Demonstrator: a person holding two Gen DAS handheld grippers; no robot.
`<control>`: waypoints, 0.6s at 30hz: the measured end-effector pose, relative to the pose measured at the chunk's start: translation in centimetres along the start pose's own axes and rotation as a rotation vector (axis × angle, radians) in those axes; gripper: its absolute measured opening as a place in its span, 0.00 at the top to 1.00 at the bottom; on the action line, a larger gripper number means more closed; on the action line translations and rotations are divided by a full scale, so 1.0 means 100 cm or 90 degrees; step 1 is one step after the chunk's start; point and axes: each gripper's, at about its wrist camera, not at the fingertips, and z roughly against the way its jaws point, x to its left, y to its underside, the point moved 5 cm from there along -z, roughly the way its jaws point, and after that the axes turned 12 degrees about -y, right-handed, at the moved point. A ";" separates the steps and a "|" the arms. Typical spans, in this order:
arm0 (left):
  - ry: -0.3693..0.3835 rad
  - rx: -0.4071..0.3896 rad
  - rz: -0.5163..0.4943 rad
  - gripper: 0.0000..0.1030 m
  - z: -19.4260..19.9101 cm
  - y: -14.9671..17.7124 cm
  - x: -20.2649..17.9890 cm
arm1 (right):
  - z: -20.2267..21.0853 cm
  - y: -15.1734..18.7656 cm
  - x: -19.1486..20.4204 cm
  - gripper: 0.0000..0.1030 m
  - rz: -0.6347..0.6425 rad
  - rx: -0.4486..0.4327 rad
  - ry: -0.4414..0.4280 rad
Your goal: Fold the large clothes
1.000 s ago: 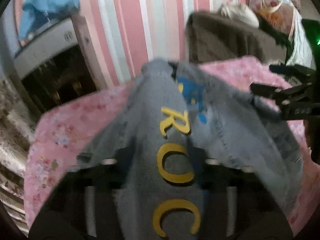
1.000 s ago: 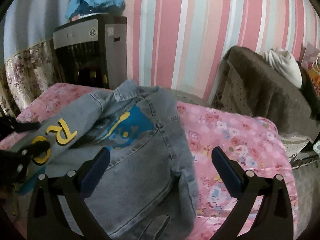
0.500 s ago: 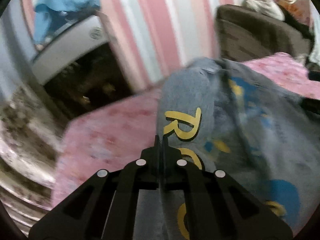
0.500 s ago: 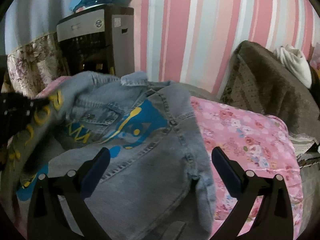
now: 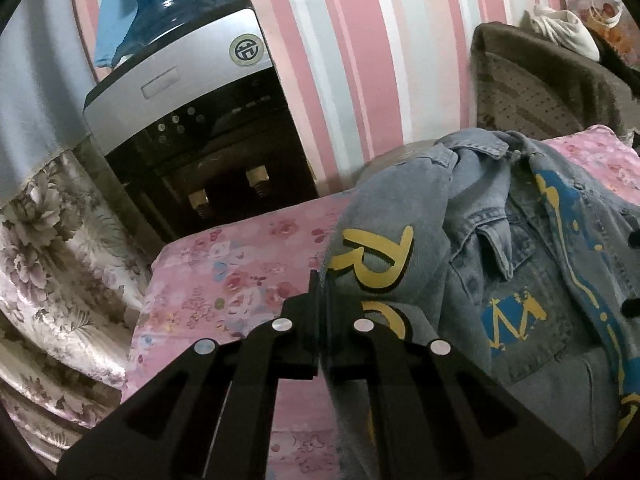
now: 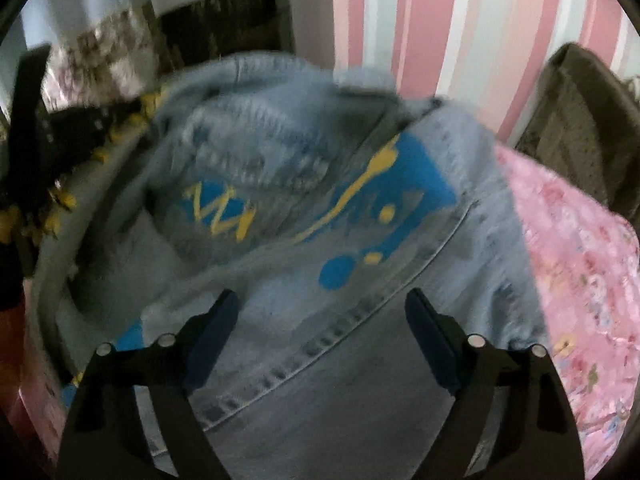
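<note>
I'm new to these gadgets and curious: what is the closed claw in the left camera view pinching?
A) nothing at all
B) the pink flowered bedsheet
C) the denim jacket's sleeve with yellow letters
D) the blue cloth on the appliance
C: the left claw is shut on the edge of the denim jacket sleeve bearing yellow letters, above the pink flowered bedsheet.

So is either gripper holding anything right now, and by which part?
The left gripper is shut on the denim jacket's sleeve, at its edge by the yellow letters. The right gripper holds nothing.

Water dispenser (image 5: 208, 120) under blue cloth (image 5: 160, 4); brown sofa (image 5: 536, 84), perhaps; pink floral sheet (image 5: 224, 280).
</note>
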 end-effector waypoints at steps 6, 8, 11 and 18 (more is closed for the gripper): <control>0.023 0.003 0.002 0.99 -0.004 0.004 0.000 | -0.027 0.007 -0.008 0.22 -0.036 0.051 -0.052; 0.028 0.001 -0.003 0.98 -0.005 0.004 0.000 | -0.028 0.007 -0.002 0.25 -0.005 0.048 -0.044; 0.031 0.002 0.000 0.97 -0.006 0.005 -0.001 | -0.023 0.006 -0.003 0.72 0.015 0.035 -0.011; 0.016 -0.008 -0.011 0.96 -0.003 0.004 -0.004 | -0.007 0.011 0.008 0.91 0.088 -0.005 0.054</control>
